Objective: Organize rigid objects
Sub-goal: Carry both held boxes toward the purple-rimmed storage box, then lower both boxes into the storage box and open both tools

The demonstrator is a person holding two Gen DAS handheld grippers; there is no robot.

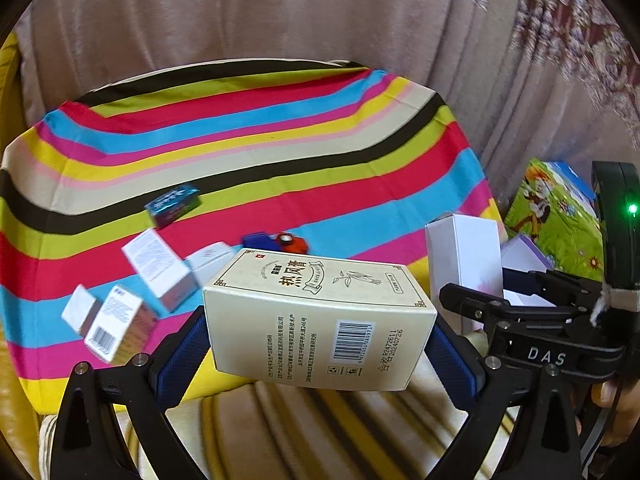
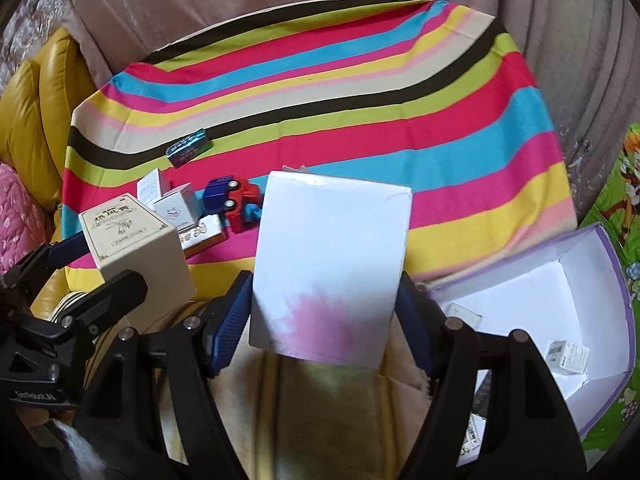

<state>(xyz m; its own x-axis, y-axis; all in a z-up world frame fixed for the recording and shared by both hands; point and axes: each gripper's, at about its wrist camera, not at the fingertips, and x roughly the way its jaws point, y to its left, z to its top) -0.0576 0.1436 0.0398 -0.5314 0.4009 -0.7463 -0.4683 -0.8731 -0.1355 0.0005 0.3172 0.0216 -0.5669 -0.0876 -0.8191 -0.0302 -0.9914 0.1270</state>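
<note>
Striped cloth – rumpled, taupe curtain behind, yellow cushion, green cartoon mat

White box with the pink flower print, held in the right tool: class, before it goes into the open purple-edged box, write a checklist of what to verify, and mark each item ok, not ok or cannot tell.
1. Right tool grips the white box on both sides: ok.
2. White box is lifted off the striped cloth: ok.
3. Purple-edged box is open: ok.
4. Free floor inside it, beside the small carton: ok, though whether the white box fits is cannot tell.
5. Left tool holds the cream box firmly: ok.
6. Cream box keeps apart from the white box: ok.
</note>
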